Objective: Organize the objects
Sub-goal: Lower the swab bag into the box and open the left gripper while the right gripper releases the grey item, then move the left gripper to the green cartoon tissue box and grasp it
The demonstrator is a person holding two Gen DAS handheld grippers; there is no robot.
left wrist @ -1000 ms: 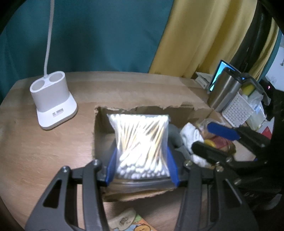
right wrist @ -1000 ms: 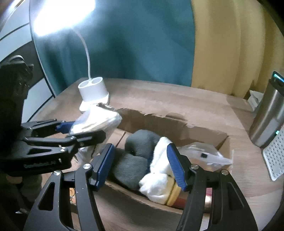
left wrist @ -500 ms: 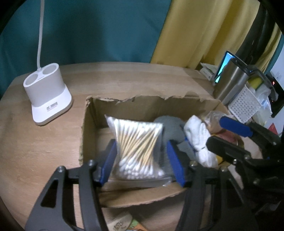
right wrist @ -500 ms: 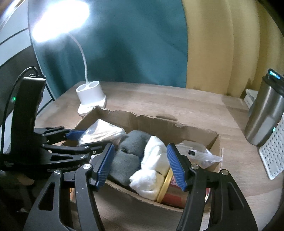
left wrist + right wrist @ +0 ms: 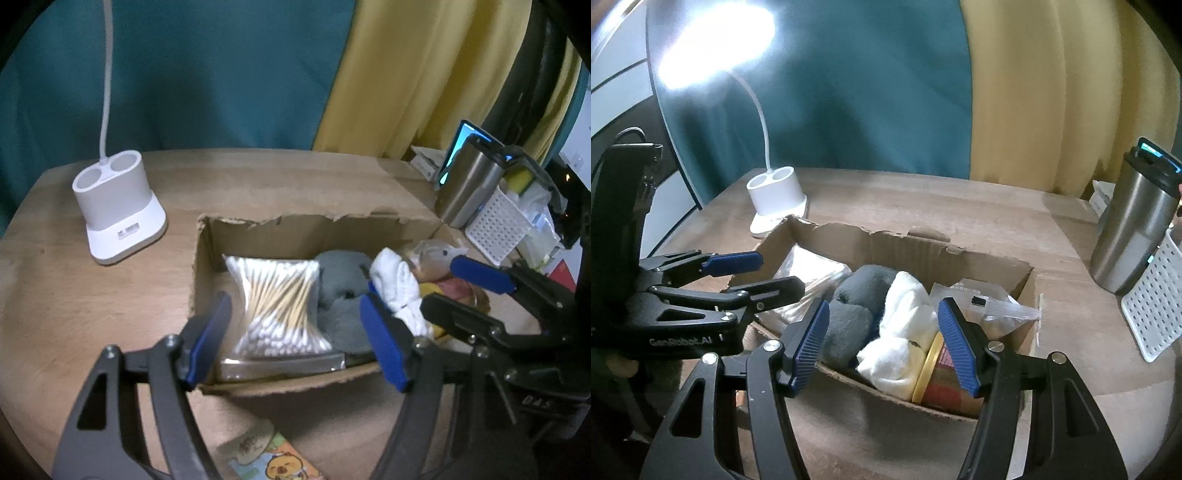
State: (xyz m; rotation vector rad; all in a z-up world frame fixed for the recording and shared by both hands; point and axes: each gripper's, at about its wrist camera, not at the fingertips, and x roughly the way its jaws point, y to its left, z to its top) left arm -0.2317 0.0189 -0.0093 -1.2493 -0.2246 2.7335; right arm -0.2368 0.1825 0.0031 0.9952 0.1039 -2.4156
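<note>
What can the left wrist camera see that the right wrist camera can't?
Only the left wrist view shows the cartoon chick paper lying in front of the box, and the yellow sticks inside the cotton swab bag. Only the right wrist view shows the glowing lamp head and the gold-lidded jar. Both show the cardboard box, grey cloth, white cloth, lamp base and steel tumbler.

The cardboard box [image 5: 295, 384] is packed wall to wall; bare table [image 5: 74, 295] between it and the lamp base [image 5: 118, 210]
</note>
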